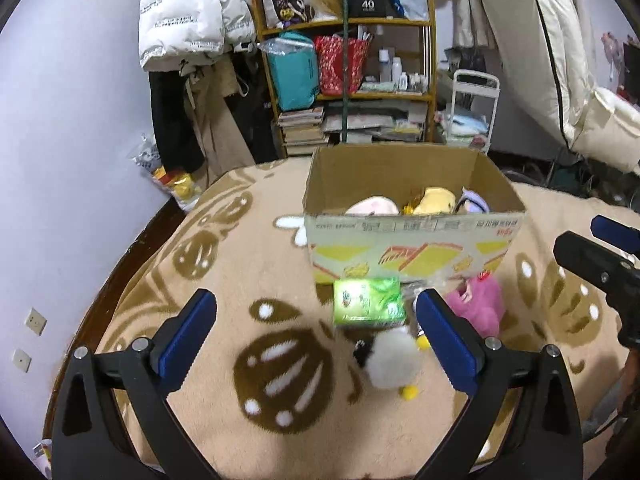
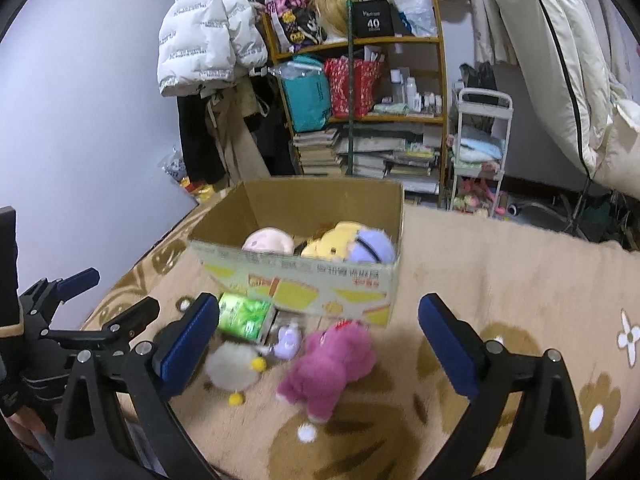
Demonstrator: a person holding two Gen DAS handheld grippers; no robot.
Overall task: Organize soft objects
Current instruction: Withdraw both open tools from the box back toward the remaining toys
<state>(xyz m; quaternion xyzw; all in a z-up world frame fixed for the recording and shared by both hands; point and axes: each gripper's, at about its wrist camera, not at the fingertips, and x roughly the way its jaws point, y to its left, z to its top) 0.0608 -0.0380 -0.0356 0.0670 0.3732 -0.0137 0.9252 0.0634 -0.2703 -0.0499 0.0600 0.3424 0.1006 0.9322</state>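
Observation:
An open cardboard box stands on a beige patterned blanket and holds a pink, a yellow and a lilac plush. In front of it lie a pink plush bear, a white fluffy plush with yellow feet, a small lilac toy and a green packet. My left gripper is open and empty, just short of the white plush. My right gripper is open and empty, above the pink bear.
The blanket covers a bed whose left edge drops toward a lilac wall. Behind the box stand a wooden shelf with bags and books, hanging coats and a white cart. The other gripper shows at each view's edge.

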